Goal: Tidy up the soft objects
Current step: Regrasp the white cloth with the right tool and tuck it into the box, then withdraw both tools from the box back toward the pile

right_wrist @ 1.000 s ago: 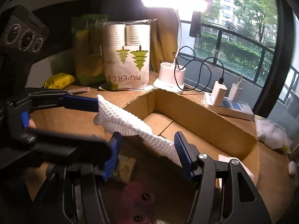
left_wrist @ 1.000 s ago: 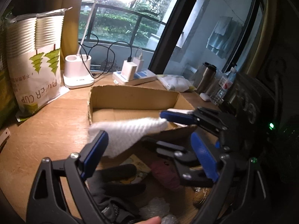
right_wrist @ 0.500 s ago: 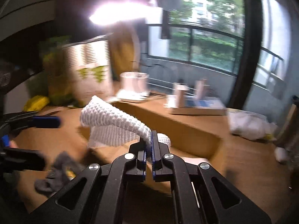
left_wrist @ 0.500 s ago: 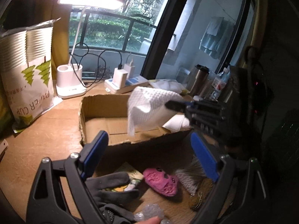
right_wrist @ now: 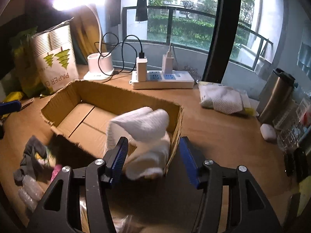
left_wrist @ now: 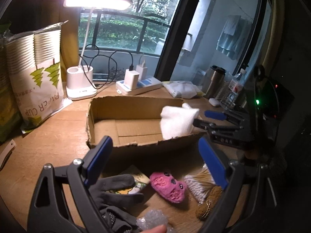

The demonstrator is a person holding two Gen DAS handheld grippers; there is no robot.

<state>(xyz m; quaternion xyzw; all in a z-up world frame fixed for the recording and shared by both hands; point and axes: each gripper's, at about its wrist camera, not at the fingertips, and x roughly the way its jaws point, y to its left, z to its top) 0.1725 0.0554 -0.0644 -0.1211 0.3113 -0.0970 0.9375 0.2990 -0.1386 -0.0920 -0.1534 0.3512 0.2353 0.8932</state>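
A white waffle-weave cloth [left_wrist: 177, 122] [right_wrist: 141, 124] drops, folded, into the right end of the open cardboard box [left_wrist: 136, 101] [right_wrist: 124, 99]. My right gripper [right_wrist: 153, 143] [left_wrist: 203, 118] hovers over that corner, its jaws opening; the cloth lies between and below the pads, untouched by them. My left gripper [left_wrist: 153, 145] stands open in front of the box with nothing in it. Beneath it lie a grey glove [left_wrist: 116, 186], a pink plush [left_wrist: 169, 186], cotton swabs [left_wrist: 196, 184] and bubble wrap [left_wrist: 151, 219].
Behind the box stand a lit desk lamp [left_wrist: 80, 85], a paper-cup bag [left_wrist: 37, 77] and a power strip [right_wrist: 163, 79] with chargers. A white cloth pack [right_wrist: 221, 97], a steel flask [right_wrist: 276, 99] and bottles sit at the right.
The right gripper closed on the white cloth, carried it rightward over the box, then opened; the cloth now falls into the box's right end. The left gripper stayed open.
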